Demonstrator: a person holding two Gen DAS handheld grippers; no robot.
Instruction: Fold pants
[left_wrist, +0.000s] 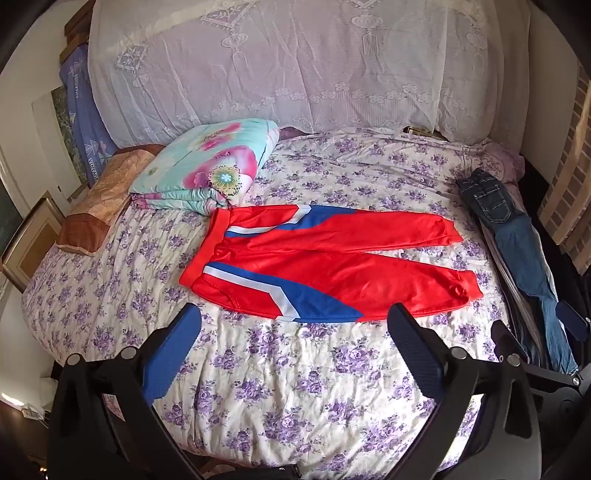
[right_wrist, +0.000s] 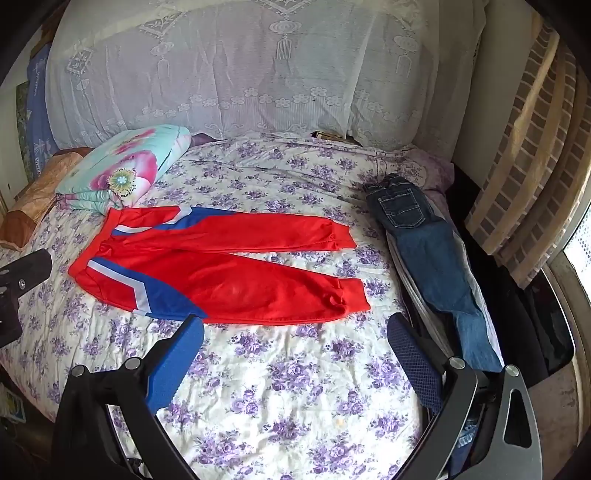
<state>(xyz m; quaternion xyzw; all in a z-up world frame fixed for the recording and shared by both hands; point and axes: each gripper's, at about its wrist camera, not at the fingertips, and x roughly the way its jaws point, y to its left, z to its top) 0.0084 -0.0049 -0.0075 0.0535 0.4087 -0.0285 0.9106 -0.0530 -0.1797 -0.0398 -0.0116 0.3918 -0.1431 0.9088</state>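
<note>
Red pants with blue and white stripes lie spread flat at the centre of the frame on the bed, which has a sheet of purple flowers. The waistband is toward the left of the frame, and the two legs run to the right, slightly apart at the cuffs.

In the left wrist view the left gripper hangs at the lower centre above the sheet, jaws spread wide and holding nothing, its tips just near the lower edge of the pants. In the right wrist view the right gripper is likewise wide open and empty at the lower centre, its left fingertip at the lower hem of the pants; whether it touches the cloth cannot be told.

Jeans lie along the right edge of the bed, well apart from the pants. A folded flowered quilt sits at the upper left, just beside the waistband. A lace curtain fills the top of the frame.
</note>
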